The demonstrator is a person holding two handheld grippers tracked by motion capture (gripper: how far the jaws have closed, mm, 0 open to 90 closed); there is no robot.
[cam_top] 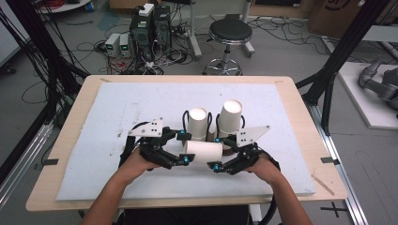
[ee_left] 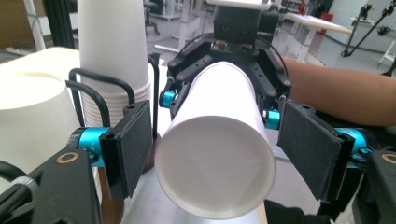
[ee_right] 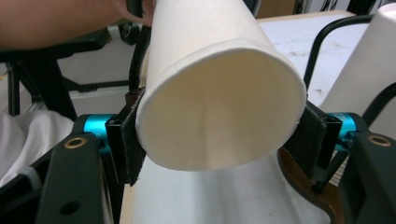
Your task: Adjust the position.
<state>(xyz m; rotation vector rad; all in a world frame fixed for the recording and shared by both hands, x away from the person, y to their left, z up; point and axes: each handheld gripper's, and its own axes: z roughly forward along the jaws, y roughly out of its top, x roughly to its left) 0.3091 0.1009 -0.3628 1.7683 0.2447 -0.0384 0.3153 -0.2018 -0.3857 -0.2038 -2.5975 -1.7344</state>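
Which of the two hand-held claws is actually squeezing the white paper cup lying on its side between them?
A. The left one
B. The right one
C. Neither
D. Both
B: in the right gripper view, the right gripper has its pads pressed against the paper cup near its open rim, while in the left gripper view the left gripper has pads standing clear of the cup's base.

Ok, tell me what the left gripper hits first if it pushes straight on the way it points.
The left gripper would likely meet the paper cup lying on its side: its closed bottom end sits between the open pads without touching them. Behind it stands the right gripper, clamped on the cup's far end.
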